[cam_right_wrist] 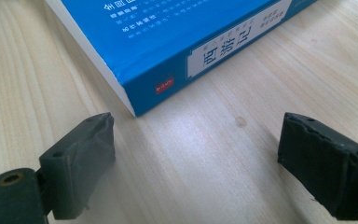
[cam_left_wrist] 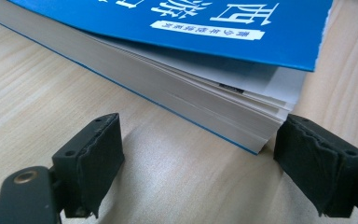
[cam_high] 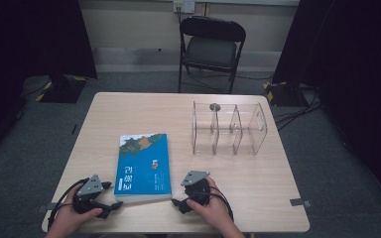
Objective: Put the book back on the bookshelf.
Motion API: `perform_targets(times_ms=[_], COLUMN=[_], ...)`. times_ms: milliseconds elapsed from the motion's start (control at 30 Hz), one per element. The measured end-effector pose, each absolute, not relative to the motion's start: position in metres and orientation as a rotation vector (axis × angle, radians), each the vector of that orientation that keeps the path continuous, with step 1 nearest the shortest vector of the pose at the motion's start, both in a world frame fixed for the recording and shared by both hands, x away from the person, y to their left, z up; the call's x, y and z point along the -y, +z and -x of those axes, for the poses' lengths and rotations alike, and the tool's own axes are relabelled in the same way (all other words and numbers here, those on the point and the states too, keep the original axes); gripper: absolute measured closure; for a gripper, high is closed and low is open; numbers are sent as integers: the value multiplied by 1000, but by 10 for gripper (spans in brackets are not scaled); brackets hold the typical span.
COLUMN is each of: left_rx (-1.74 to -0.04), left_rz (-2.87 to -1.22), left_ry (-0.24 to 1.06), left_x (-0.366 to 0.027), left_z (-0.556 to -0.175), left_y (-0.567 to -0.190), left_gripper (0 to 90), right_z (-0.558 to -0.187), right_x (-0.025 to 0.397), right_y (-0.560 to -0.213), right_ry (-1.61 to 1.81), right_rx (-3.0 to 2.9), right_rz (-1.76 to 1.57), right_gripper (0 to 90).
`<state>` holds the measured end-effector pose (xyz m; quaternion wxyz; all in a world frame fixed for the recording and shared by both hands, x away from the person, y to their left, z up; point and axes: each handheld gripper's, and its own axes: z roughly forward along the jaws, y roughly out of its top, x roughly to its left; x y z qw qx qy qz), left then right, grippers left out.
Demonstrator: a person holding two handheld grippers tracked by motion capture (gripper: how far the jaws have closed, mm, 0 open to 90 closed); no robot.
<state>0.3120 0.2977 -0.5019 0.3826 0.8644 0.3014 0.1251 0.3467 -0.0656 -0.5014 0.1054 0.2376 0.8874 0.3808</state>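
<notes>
A blue book (cam_high: 144,167) lies flat on the table (cam_high: 258,188), at its near edge. The left gripper (cam_high: 110,197), jaws apart, faces its page corner; the right gripper (cam_high: 177,193), jaws apart, faces its spine corner. Clear rack (cam_high: 228,130) beyond.

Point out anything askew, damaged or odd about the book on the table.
The blue book lies flat, but in the left gripper view its front cover lifts off the pages at the near corner, which are slightly fanned. On the table it sits a little skewed to the edge. Both grippers, left and right, are open beside it.
</notes>
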Motion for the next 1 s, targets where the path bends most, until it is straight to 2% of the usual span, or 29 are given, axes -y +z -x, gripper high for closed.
perform_targets(times_ms=[367,433,1000], left_rx=[-757,-770,-783], left_rz=[-2211,-2204,-2191], left_ry=[326,317,320], left_x=[-298,-298,-298], left_z=[-313,-312,-310], left_y=[-502,-502,-502], left_gripper=[147,147,146], right_z=[-345,-345,-342], right_x=[64,61,24], right_y=[-501,-497,-477], right_ry=[1117,1095,1090], right_rx=[-2617,-2645,-2718], right_rz=[-694,-693,-460], right_gripper=[110,143,139])
